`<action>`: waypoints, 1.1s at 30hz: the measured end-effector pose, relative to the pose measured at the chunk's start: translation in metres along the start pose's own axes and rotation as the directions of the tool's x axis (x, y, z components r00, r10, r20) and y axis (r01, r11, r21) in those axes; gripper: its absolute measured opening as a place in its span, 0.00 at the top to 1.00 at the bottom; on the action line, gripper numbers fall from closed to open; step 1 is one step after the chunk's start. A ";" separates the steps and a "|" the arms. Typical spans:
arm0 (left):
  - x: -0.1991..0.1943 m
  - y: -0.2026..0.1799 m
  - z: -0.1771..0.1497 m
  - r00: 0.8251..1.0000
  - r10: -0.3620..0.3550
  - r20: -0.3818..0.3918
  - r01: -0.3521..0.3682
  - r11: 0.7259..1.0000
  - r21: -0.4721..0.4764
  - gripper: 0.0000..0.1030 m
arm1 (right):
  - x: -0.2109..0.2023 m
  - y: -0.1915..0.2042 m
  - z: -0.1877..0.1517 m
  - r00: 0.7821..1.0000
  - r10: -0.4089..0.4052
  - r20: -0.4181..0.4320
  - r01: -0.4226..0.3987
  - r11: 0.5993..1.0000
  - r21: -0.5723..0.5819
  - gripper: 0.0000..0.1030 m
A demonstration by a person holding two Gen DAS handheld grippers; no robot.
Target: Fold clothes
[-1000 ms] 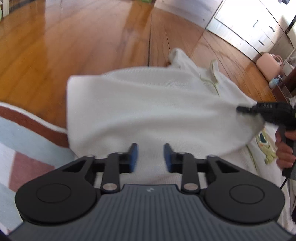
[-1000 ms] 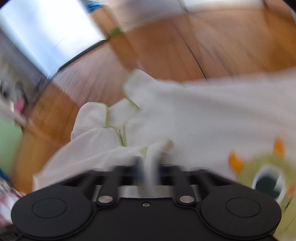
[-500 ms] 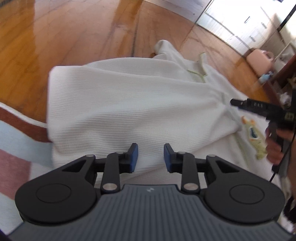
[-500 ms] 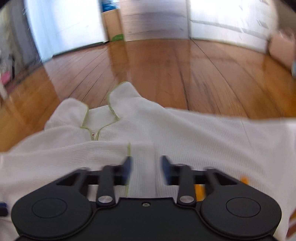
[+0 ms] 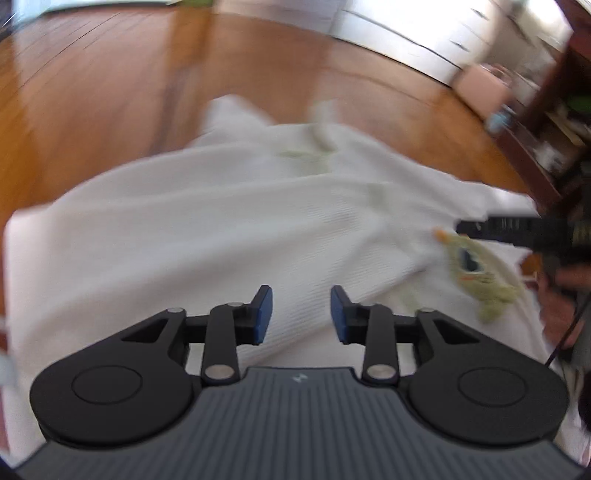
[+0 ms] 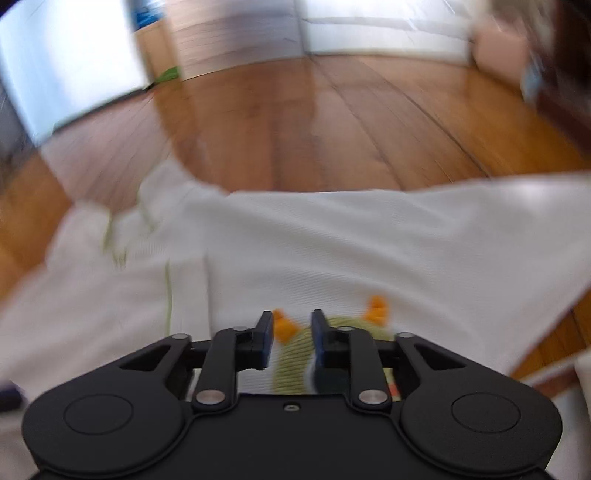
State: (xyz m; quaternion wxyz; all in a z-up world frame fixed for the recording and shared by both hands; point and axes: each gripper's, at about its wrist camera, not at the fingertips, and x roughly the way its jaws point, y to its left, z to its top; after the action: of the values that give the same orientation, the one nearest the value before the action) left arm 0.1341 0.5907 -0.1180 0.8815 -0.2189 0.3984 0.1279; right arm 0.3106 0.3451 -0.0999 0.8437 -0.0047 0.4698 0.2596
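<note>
A white knit garment lies spread on the wooden floor, one side folded over its middle. A green and orange cartoon print shows on its front. My left gripper hovers open over the folded part, nothing between its fingers. In the right wrist view the same garment fills the middle, its green-trimmed collar at the left. My right gripper stands open just above the print, holding nothing. The right gripper also shows as a dark shape at the right of the left wrist view, held by a hand.
Wooden floor stretches beyond the garment. White cabinets line the far wall, with a pink box and a dark wooden shelf at the right. A patterned rug edge sits at the far left.
The right gripper let go of the white fabric it held a second ago and opened. Both grippers have drifted over the garment; the fold now lies flat and the print has come into view.
</note>
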 end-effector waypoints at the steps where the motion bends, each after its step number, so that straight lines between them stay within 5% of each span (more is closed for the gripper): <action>1: 0.005 -0.017 0.007 1.000 -0.005 -0.010 0.006 0.999 0.038 0.64 | -0.007 -0.019 0.013 0.999 0.029 -0.039 -0.026 0.998 0.058 0.43; 4: 0.028 -0.069 0.031 0.997 -0.059 -0.056 0.064 0.992 0.109 0.64 | -0.027 -0.079 0.051 0.987 0.087 -0.139 -0.057 0.977 0.207 0.40; 10: 0.086 -0.185 0.067 0.977 -0.180 -0.114 0.206 0.931 0.301 0.60 | -0.067 -0.205 0.108 0.981 -0.044 -0.189 0.107 0.937 0.333 0.39; 14: 0.129 -0.235 0.074 0.955 -0.233 -0.186 0.286 0.894 0.346 0.60 | -0.057 -0.272 0.108 0.975 -0.045 -0.219 0.143 0.878 0.457 0.39; 19: 0.158 -0.271 0.053 0.950 -0.194 -0.245 0.289 0.843 0.454 0.60 | -0.044 -0.352 0.107 0.967 -0.045 -0.253 0.191 0.784 0.591 0.39; 26: 0.174 -0.279 0.034 0.946 -0.172 -0.275 0.297 0.799 0.522 0.62 | -0.029 -0.383 0.097 0.979 -0.115 -0.168 0.195 0.773 0.604 0.39; 28: 0.176 -0.278 0.031 0.945 -0.167 -0.282 0.299 0.789 0.537 0.71 | -0.026 -0.388 0.101 0.981 -0.117 -0.153 0.187 0.764 0.617 0.39; 29: 0.177 -0.277 0.031 0.940 -0.169 -0.296 0.310 0.787 0.533 0.86 | -0.023 -0.390 0.105 0.981 -0.119 -0.151 0.187 0.760 0.622 0.39; 33: 0.182 -0.276 0.030 0.941 -0.174 -0.289 0.309 0.788 0.533 0.94 | -0.010 -0.396 0.116 0.973 -0.158 -0.170 0.230 0.754 0.616 0.38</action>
State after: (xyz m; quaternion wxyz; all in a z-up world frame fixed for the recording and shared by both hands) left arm 0.3818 0.3743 -0.1598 0.8644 -0.0075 0.4836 -0.1373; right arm 0.5732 0.0276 -0.1208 0.7919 0.2157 0.5713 -0.0027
